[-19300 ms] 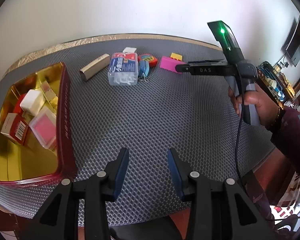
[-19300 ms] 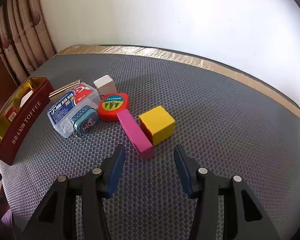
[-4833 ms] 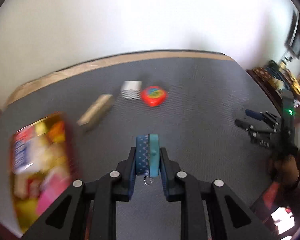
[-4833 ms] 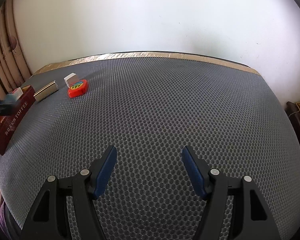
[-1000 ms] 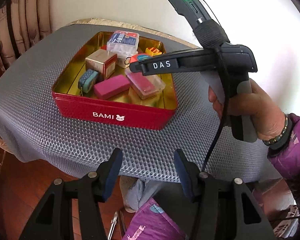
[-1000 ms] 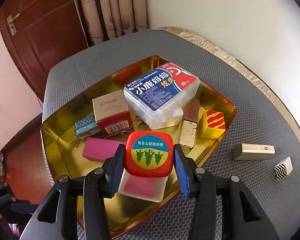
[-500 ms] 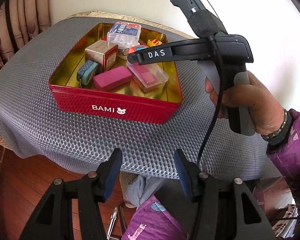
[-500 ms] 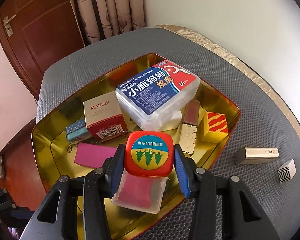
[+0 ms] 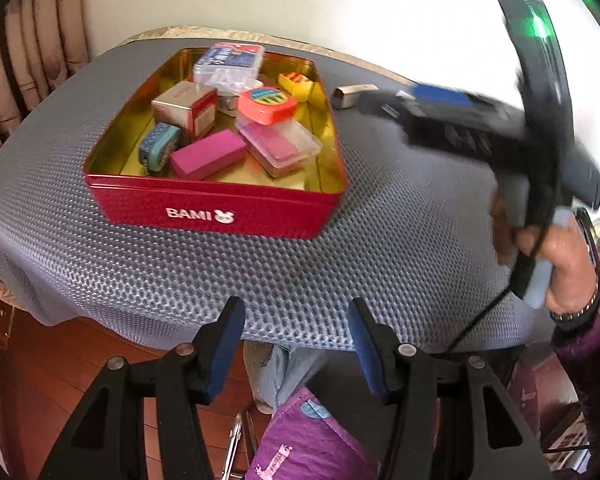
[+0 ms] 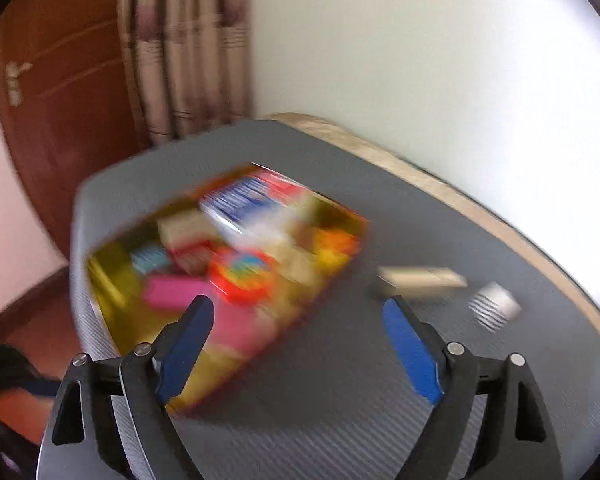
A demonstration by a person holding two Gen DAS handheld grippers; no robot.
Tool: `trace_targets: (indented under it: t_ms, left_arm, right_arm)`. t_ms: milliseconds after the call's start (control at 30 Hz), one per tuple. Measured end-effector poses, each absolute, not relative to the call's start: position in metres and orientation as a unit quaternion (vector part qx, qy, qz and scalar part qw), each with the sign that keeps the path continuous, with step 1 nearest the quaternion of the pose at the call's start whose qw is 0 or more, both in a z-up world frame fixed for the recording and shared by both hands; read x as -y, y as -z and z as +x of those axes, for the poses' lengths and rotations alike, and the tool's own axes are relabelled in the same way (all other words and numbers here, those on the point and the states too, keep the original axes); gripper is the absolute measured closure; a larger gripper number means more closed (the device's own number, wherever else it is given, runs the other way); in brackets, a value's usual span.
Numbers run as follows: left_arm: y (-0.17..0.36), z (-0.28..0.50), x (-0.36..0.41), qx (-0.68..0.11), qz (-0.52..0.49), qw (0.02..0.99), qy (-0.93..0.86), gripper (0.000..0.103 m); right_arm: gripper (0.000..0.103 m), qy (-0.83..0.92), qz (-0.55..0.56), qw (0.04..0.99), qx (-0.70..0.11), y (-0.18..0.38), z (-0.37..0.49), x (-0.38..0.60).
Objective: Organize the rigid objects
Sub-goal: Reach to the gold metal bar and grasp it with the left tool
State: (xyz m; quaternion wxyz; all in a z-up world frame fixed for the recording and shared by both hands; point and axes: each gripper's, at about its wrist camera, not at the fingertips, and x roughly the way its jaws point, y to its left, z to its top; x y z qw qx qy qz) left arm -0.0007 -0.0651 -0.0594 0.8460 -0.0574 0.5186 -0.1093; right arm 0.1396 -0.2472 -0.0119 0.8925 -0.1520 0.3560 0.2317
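A red tin (image 9: 216, 212) marked BAMI sits on the grey-matted bench (image 9: 380, 240), upper left of centre in the left wrist view, its gold interior packed with small rigid items. An orange-red tape measure (image 9: 267, 105) rests atop a clear box with a pink insert (image 9: 278, 145); a pink block (image 9: 207, 155) lies alongside, a clear blue-labelled box (image 9: 229, 63) at the back. The right gripper (image 10: 298, 330), blurred, hangs above the bench with its jaws opening and nothing between them. A beige bar (image 10: 420, 280) and a striped cube (image 10: 494, 306) lie outside the tin, right of centre in the right wrist view. The left gripper (image 9: 296, 346) hovers off the bench's near edge, jaws parted and empty.
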Motion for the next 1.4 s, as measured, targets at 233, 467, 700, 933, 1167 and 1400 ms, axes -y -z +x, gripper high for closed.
trace_targets:
  t_ms: [233,467,700,933,1167,1400]
  left_arm:
    - [0.061,-0.01,0.094,-0.521,-0.027,0.839,0.154,0.048]
    - [0.019,0.001,0.146,-0.479,0.043,0.847,0.226,0.048]
    - [-0.022,0.096,0.206,-0.442,0.114,0.842,0.289,0.048]
    - [0.004,0.208,0.249,-0.445,0.219,0.812,0.307,0.048]
    - [0.052,0.283,0.238,-0.5,0.223,0.783,0.294,0.048]
    - [0.094,0.311,0.212,-0.539,0.219,0.765,0.276,0.048]
  right_arm:
    - [0.018,-0.042,-0.131,0.896,-0.423,0.042,0.145,0.389]
    - [0.017,0.083,-0.156,0.887,-0.426,0.057,0.14,0.478]
    - [0.007,0.068,-0.09,0.904,-0.412,0.051,0.132,0.499]
    - [0.002,0.048,-0.07,0.907,-0.413,0.049,0.131,0.505]
    - [0.001,0.038,-0.056,0.909,-0.41,0.044,0.119,0.508]
    - [0.001,0.03,-0.06,0.906,-0.418,0.047,0.119,0.509]
